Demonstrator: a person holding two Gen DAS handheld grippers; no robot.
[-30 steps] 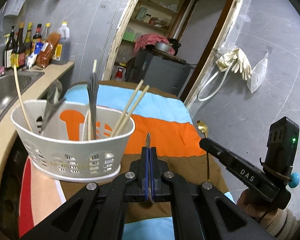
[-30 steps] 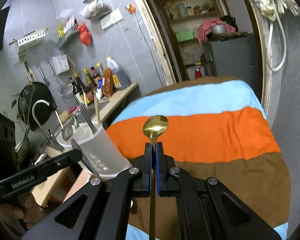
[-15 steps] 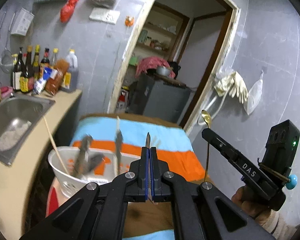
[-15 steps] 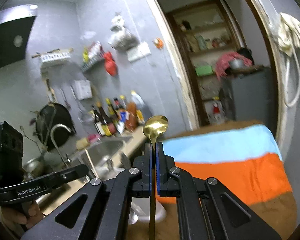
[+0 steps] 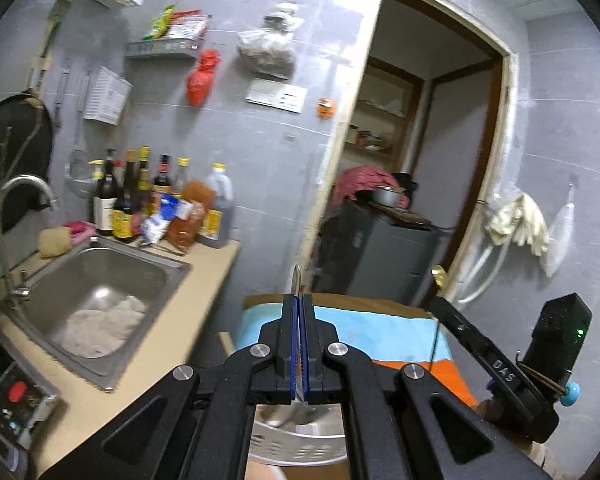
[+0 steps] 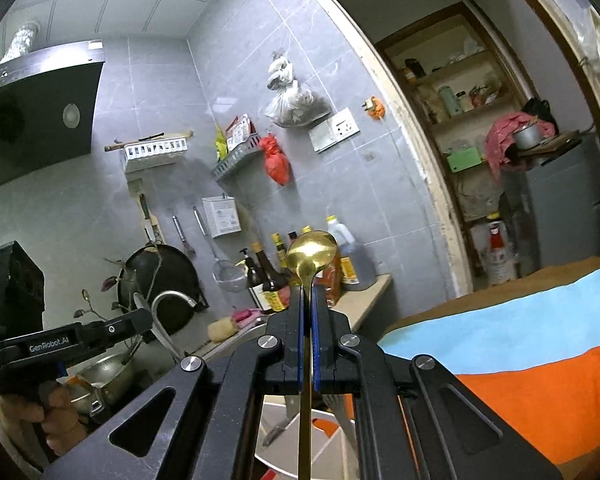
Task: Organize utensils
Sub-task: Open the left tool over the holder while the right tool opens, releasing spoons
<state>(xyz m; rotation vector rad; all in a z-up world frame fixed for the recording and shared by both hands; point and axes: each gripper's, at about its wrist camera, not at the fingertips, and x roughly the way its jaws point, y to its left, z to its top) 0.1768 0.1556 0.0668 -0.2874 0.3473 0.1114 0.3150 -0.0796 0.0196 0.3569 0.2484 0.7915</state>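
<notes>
My left gripper (image 5: 299,300) is shut on a thin steel utensil (image 5: 297,280) seen edge-on; its tip sticks up past the fingers. My right gripper (image 6: 308,292) is shut on a gold spoon (image 6: 311,249), bowl up, handle hanging down between the fingers. The right gripper with the spoon also shows in the left wrist view (image 5: 496,364). The left gripper shows in the right wrist view (image 6: 60,344). The white slotted utensil basket (image 5: 300,446) lies below both grippers, mostly hidden by them; in the right wrist view (image 6: 284,412) it holds several utensils.
A striped blue, orange and brown cloth (image 6: 520,360) covers the table. A steel sink (image 5: 92,300) with a tap sits in the beige counter (image 5: 172,344) at left. Sauce bottles (image 5: 140,200) stand at the wall. A doorway (image 5: 412,184) opens behind the table.
Both grippers have lifted and tilted upward, each still holding its utensil. The basket has dropped from mid-frame to the bottom edge under the grippers.
</notes>
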